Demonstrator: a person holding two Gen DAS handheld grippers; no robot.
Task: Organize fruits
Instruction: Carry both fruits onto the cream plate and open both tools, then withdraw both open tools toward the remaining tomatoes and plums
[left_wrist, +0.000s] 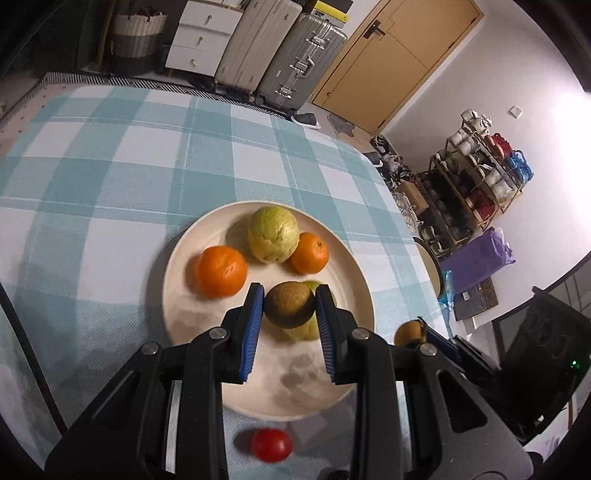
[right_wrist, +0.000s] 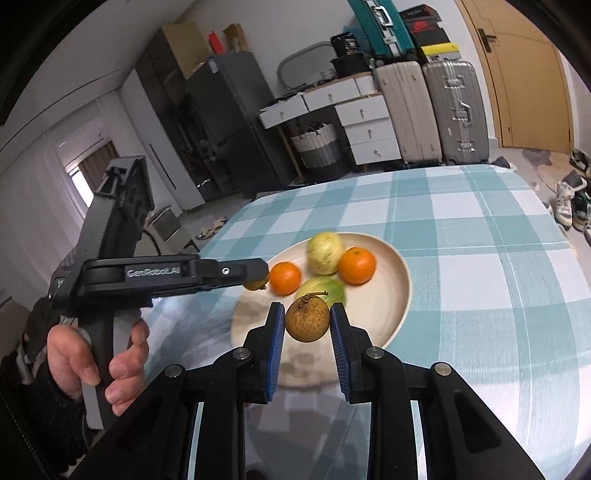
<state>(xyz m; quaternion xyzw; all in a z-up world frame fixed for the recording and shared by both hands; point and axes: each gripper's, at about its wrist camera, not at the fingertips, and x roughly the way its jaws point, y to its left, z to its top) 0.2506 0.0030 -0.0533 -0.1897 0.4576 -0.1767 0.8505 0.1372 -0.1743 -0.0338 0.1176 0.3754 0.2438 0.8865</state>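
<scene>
Green fruit (left_wrist: 314, 325) mostly hidden behind kiwi (left_wrist: 290, 304); red fruit (left_wrist: 271, 445) blurred.

We see a woven checked cloth (left_wrist: 110, 177) over the desk, matt and finely ribbed; the plate (left_wrist: 177, 258) looks like smooth cream ceramic with a dull sheen; the oranges (left_wrist: 221, 271) show glossy, dimpled peel; the brown fruit (left_wrist: 289, 304) is rough and matt; the yellow-green fruit (left_wrist: 272, 234) is bumpy; the small red fruit (left_wrist: 271, 445) is shiny; our left gripper (left_wrist: 290, 299) is matt black plastic with ribbed blue pads (left_wrist: 255, 325) and metal pins.
</scene>
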